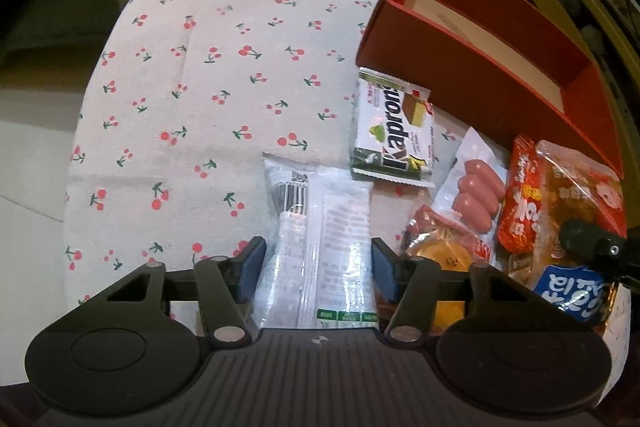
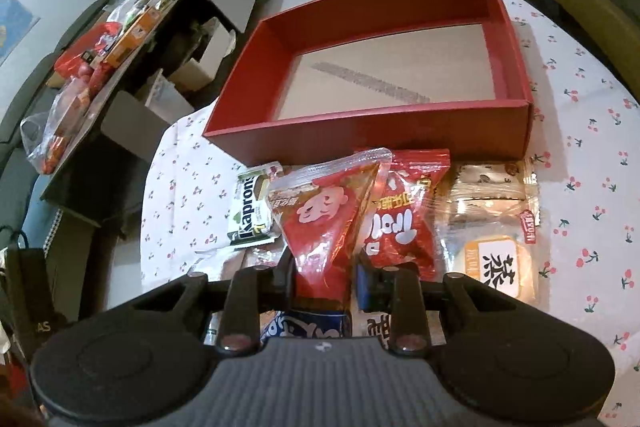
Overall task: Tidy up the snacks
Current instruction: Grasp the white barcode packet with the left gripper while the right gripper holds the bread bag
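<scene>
An empty red box stands on the cherry-print cloth; it also shows in the left wrist view. My right gripper is shut on a red-and-clear snack bag and holds it up in front of the box. My left gripper is open, its fingers on either side of a white clear-wrapped snack pack lying on the cloth. A green Kapron wafer pack, a sausage pack and a red snack bag lie near the box.
A clear pastry pack lies right of the red bag. A blue packet and an orange round snack lie at the right. A dark cluttered side table stands left of the cloth.
</scene>
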`<act>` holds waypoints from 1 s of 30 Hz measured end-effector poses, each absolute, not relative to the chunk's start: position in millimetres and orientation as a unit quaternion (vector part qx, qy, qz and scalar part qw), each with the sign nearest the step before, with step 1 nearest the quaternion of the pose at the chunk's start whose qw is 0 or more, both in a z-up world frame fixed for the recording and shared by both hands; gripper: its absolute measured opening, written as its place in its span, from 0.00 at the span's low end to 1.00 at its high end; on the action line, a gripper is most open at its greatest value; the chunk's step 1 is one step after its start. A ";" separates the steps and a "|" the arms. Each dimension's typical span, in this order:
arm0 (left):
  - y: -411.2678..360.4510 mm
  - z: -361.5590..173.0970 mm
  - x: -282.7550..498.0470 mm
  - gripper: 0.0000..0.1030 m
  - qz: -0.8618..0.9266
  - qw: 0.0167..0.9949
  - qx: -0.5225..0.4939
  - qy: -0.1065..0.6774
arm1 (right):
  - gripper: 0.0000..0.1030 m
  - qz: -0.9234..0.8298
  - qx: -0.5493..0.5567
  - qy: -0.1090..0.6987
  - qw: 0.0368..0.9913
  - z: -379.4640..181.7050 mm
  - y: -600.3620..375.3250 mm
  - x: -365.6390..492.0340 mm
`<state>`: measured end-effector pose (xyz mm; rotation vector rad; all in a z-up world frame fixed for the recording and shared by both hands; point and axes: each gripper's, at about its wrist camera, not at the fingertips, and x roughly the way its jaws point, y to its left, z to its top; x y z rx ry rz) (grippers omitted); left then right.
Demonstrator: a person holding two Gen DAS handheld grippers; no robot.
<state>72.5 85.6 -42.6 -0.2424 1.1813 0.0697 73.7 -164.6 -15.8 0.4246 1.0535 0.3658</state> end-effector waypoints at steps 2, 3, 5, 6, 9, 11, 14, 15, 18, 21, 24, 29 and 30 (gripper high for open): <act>82.6 -42.2 72.2 0.59 0.031 0.824 -0.104 0.555 | 0.35 0.168 0.197 0.499 0.827 -18.0 -164.9 73.1; 80.2 -42.2 72.4 0.59 0.030 0.826 -0.095 0.555 | 0.35 0.167 0.196 0.500 0.827 -18.6 -165.3 72.9; 78.2 -42.2 72.8 0.58 0.027 0.828 -0.088 0.554 | 0.35 0.168 0.196 0.498 0.828 -18.2 -165.8 72.6; 79.1 -41.9 73.4 0.57 0.025 0.827 -0.094 0.554 | 0.35 0.169 0.195 0.495 0.830 -16.9 -166.0 72.4; 81.0 -37.0 72.8 0.56 0.018 0.829 -0.108 0.549 | 0.35 0.166 0.191 0.491 0.834 -15.8 -166.4 72.0; 78.8 -32.5 71.8 0.54 0.013 0.834 -0.107 0.542 | 0.35 0.164 0.184 0.493 0.835 -16.7 -164.9 72.3; 76.8 -24.0 69.7 0.51 0.002 0.838 -0.116 0.532 | 0.35 0.169 0.180 0.493 0.834 -16.2 -161.9 72.5; 75.9 -21.3 69.5 0.50 -0.002 0.840 -0.119 0.530 | 0.35 0.170 0.176 0.491 0.836 -14.8 -160.8 72.3; 68.7 -14.8 69.1 0.43 -0.011 0.847 -0.108 0.521 | 0.35 0.171 0.171 0.486 0.840 -12.5 -159.7 72.3; 60.6 -12.3 70.2 0.43 -0.020 0.852 -0.091 0.516 | 0.35 0.167 0.167 0.487 0.841 -13.4 -160.1 72.8; 59.1 -15.3 73.1 0.41 -0.019 0.852 -0.084 0.516 | 0.35 0.165 0.169 0.487 0.841 -13.7 -162.2 71.9; 65.6 -16.0 74.1 0.34 -0.017 0.851 -0.093 0.517 | 0.35 0.169 0.171 0.485 0.841 -12.3 -161.0 71.8; 65.5 -15.9 73.6 0.34 -0.016 0.851 -0.091 0.517 | 0.35 0.170 0.171 0.486 0.840 -12.6 -160.7 71.9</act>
